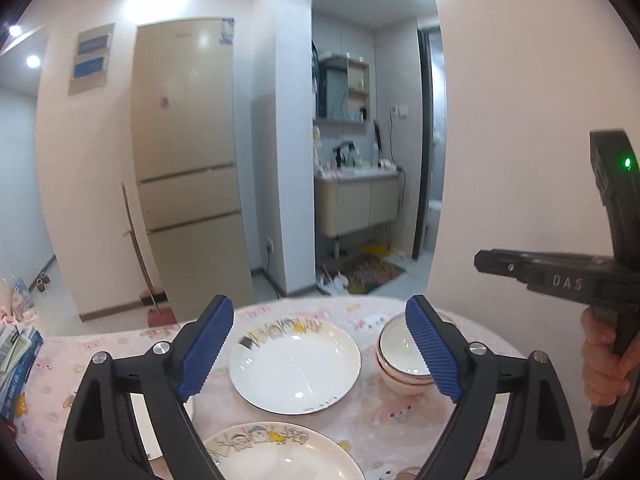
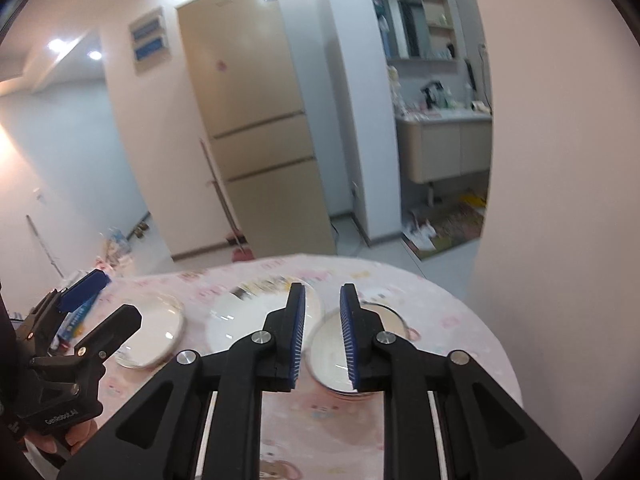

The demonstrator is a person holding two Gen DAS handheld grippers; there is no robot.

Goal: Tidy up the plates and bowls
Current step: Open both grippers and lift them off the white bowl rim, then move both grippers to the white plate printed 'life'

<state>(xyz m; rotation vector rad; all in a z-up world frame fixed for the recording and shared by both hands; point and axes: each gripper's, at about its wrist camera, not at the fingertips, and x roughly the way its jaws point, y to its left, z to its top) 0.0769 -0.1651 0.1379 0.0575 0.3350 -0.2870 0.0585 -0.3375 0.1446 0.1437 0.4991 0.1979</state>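
2 stacked bowls (image 1: pixel 402 364) sit on the pink-clothed counter (image 1: pixel 312 436), just right of a white plate (image 1: pixel 295 366); a patterned plate (image 1: pixel 280 454) lies nearer the camera, a third plate (image 2: pixel 150 330) further left. Left gripper (image 1: pixel 320 348) hangs above them, jaws wide apart, holding nothing. Right gripper (image 2: pixel 322 338) shows a narrow gap between its pads, nothing between them. A fridge (image 1: pixel 188 160) stands behind.
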